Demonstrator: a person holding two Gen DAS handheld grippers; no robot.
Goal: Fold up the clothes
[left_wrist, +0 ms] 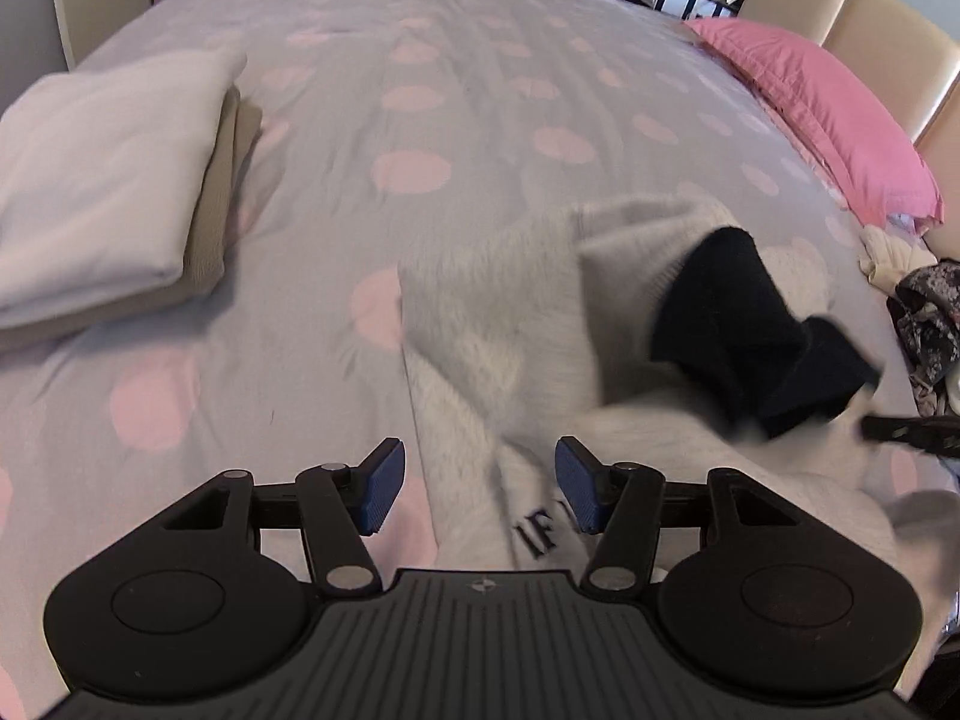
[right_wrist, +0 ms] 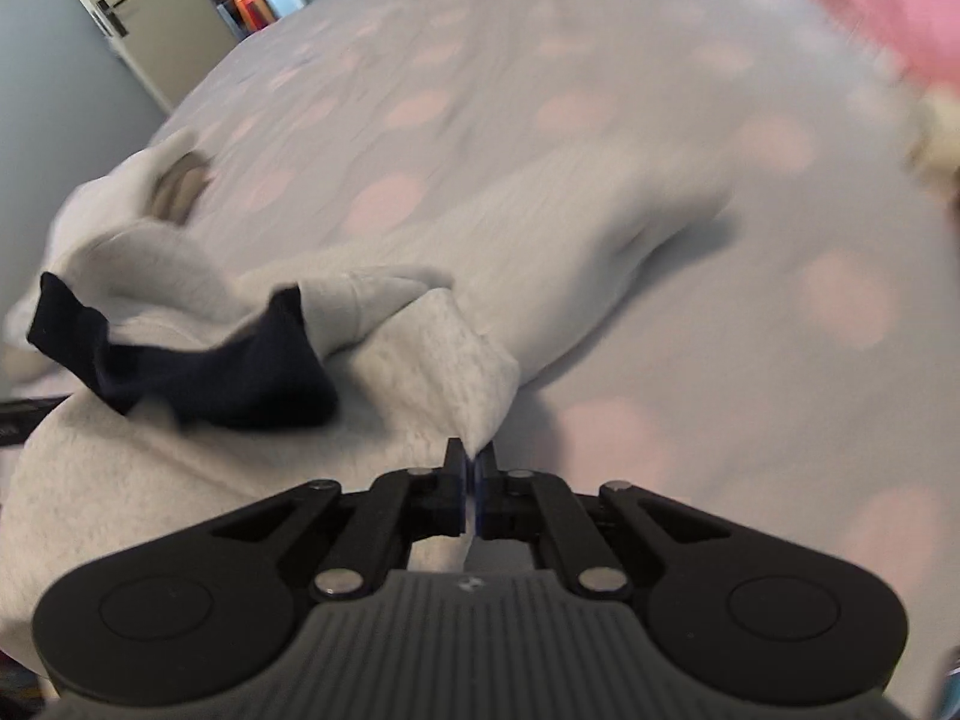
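A light grey sweatshirt with a dark navy cuff and dark lettering lies rumpled on the bed. My left gripper is open and empty, its blue pads hovering just over the sweatshirt's near edge. My right gripper is shut on a corner of the grey sweatshirt and lifts it a little. The navy cuff lies to the left of it in the right wrist view.
The bed has a grey cover with pink dots. A stack of folded clothes lies at the left. A pink pillow lies at the right by a beige headboard. More loose garments lie at the right edge.
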